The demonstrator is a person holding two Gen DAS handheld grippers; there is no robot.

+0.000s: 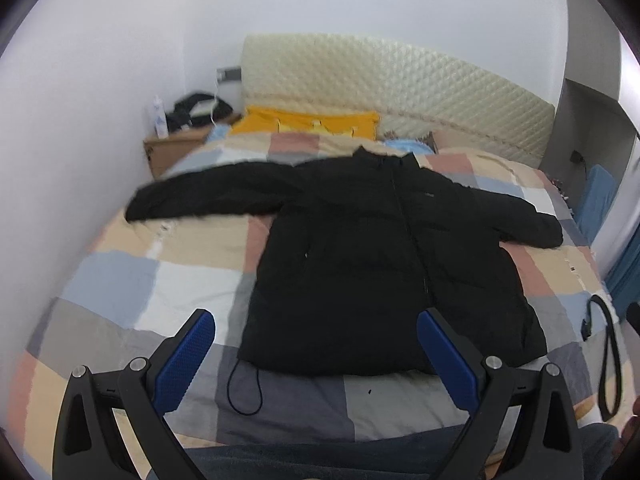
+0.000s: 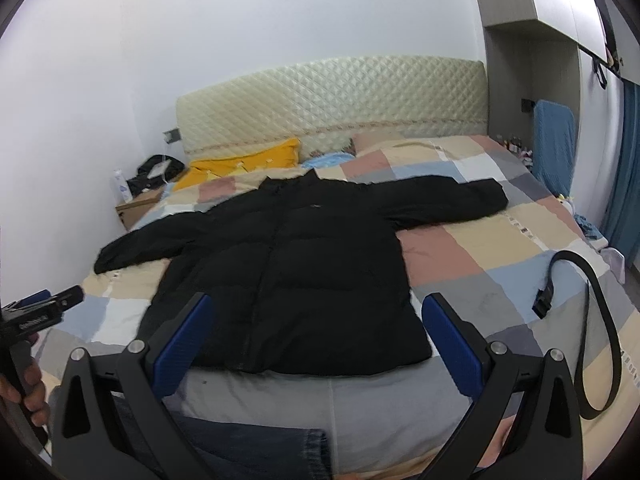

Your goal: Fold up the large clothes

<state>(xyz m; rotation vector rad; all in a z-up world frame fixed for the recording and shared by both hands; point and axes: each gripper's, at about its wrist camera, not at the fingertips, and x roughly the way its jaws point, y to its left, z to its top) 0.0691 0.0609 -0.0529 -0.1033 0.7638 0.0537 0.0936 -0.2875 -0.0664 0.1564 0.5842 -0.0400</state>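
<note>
A black puffer jacket (image 1: 360,248) lies flat, front up and zipped, on the checked bedspread (image 1: 140,288), both sleeves spread out to the sides. It also shows in the right wrist view (image 2: 304,272). My left gripper (image 1: 316,328) is open and empty, held above the jacket's hem near the foot of the bed. My right gripper (image 2: 316,316) is open and empty, also above the hem. The left gripper shows at the left edge of the right wrist view (image 2: 44,308), held in a hand.
A black belt (image 2: 596,320) lies on the bed's right side. A yellow cloth (image 2: 244,162) and a blue one (image 2: 328,159) lie near the quilted headboard (image 2: 332,100). A nightstand (image 1: 176,148) with a bottle and a black bag stands at the left. Blue curtains (image 2: 628,168) hang at the right.
</note>
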